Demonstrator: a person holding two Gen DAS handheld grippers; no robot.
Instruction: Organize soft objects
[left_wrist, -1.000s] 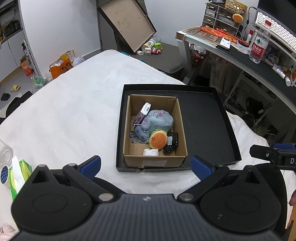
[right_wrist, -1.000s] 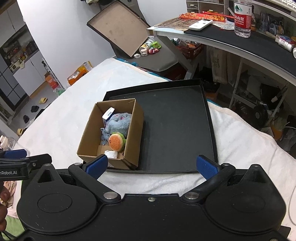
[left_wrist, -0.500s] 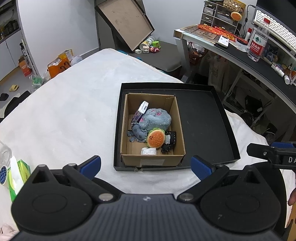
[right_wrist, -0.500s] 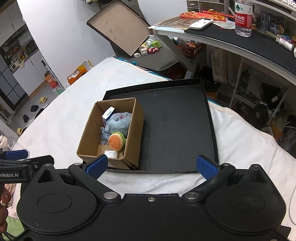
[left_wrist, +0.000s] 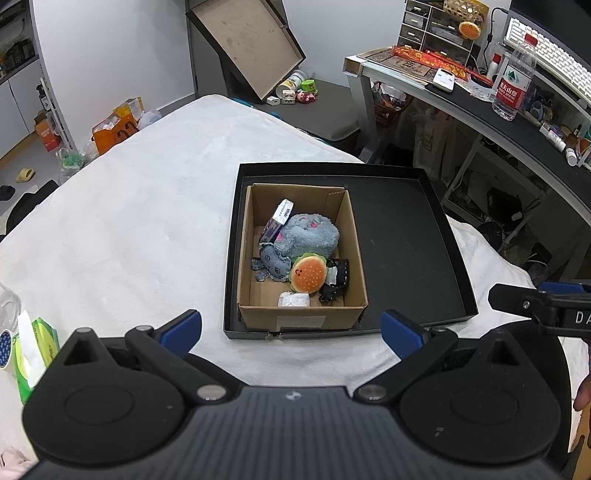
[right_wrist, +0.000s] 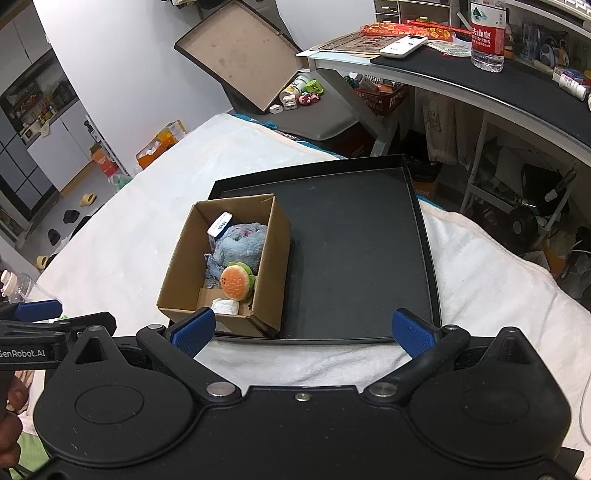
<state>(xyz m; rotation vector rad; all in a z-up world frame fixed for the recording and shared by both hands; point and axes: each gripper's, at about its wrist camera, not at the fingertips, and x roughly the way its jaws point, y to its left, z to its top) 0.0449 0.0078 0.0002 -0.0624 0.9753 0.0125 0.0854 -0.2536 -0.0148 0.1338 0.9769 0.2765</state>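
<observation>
Both grippers are held back, jaws spread wide and empty: left gripper (left_wrist: 291, 328), right gripper (right_wrist: 301, 330). The fluffy grey plush toy (left_wrist: 308, 234) and round orange burger plush (left_wrist: 308, 274) are seen heaped inside the open brown cardboard box (left_wrist: 358, 258), set in the shallow black tray (left_wrist: 406, 236). Either unpacking or finished packing is fitted.

We are seeing a brown cardboard box (left_wrist: 303, 317), black tray (left_wrist: 406, 229), grey plush (left_wrist: 310, 234), orange-green burger toy (left_wrist: 308, 274), white bed cover (left_wrist: 140, 229).
</observation>
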